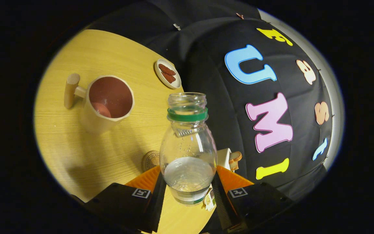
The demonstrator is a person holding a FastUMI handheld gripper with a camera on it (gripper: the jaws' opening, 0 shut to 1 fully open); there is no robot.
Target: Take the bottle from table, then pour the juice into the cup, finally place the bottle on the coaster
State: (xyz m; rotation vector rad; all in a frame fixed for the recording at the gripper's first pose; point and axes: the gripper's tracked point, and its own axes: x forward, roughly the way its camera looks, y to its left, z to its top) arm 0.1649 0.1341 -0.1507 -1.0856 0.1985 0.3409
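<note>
While the gripper [188,187] is tilted over the table [86,156], its two fingers are closed on the bottle [188,149], one finger pressing on each side of the lower body. The bottle is clear plastic, without a cap, and it has a green ring around the neck just under the open mouth. It sits directly between the fingers and reaches forward beyond them, with the mouth pointing away from the gripper. Some clear liquid is in the lower part of the bottle, near the fingers, and the upper part looks empty. A label is visible at the base of the bottle.

Beyond the fingers and to the left of the bottle's mouth stands the cup [107,102], cream outside and reddish inside, with a wooden handle on its left side. The cup is apart from the bottle. A round coaster [150,160] lies on the table just beside the left finger, partly hidden behind the bottle. Farther away, near the table's edge, is a small plate [167,73] with red-brown pieces on it.
</note>
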